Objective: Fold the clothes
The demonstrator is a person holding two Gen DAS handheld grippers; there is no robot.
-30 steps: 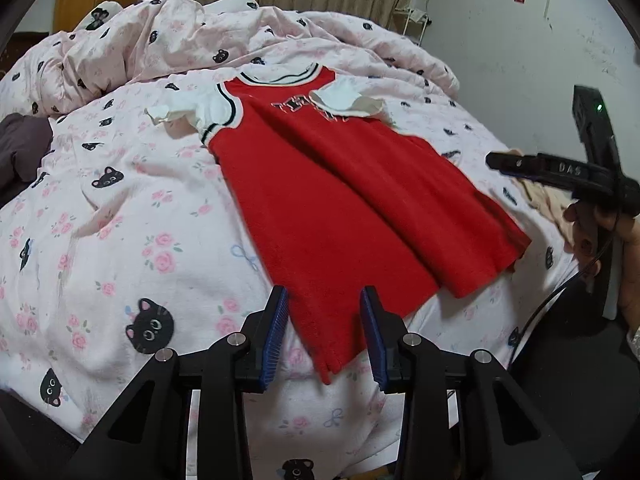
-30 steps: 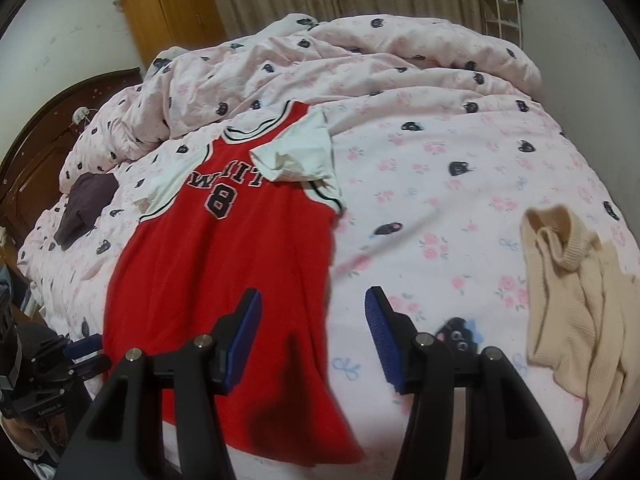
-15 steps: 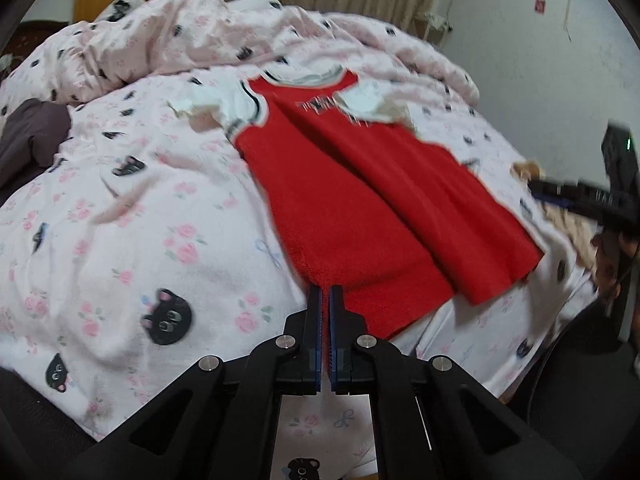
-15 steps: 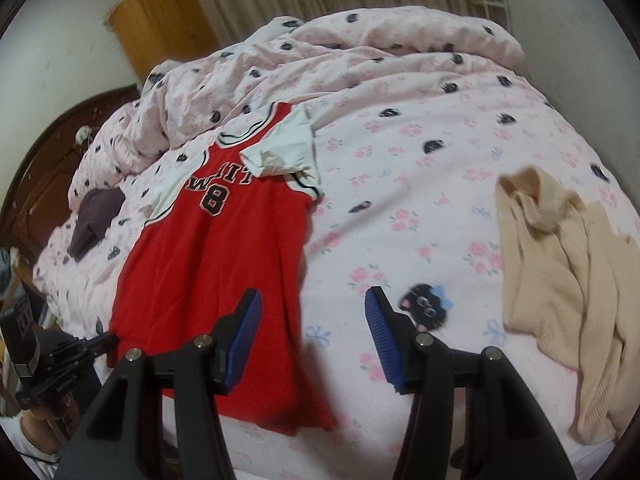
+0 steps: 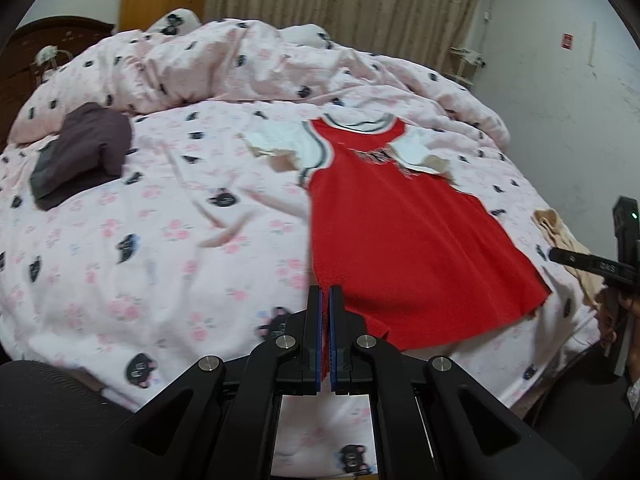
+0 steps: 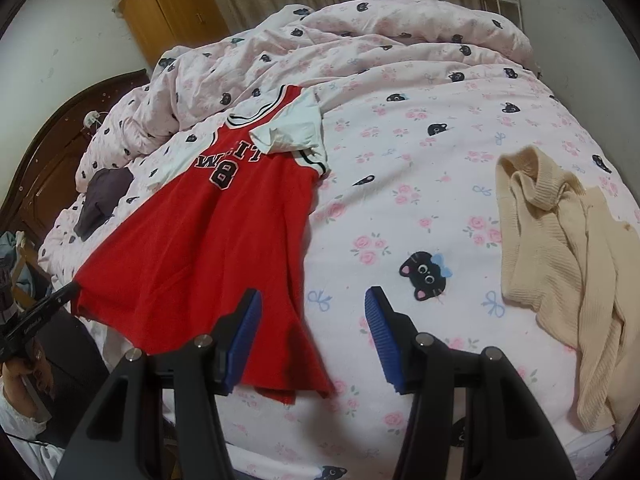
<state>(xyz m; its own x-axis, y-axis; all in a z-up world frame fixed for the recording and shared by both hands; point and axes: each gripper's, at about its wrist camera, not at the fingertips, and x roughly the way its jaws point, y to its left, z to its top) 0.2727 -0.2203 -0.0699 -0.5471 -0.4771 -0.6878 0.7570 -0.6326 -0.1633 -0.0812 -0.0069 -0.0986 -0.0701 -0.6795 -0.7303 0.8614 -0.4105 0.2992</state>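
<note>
We pinch the limp red jersey's [image 5: 404, 236] near-left hem corner in our left gripper [image 5: 325, 320]; our right gripper [image 6: 314, 328], jaws apart, suits the near-right corner.

Bare bedsheet [image 6: 400, 168] lies open between the red jersey [image 6: 208, 240] and, seemingly apart, the beige sweater [image 6: 560, 248].

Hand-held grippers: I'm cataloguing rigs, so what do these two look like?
Both match. The left hand-held gripper and the right hand-held gripper have black angular linkage arms with silver pivot bolts and blue ribbed finger pads. The right one, seen from the left wrist view, carries white lettering, a green light and a dark cable.
</note>
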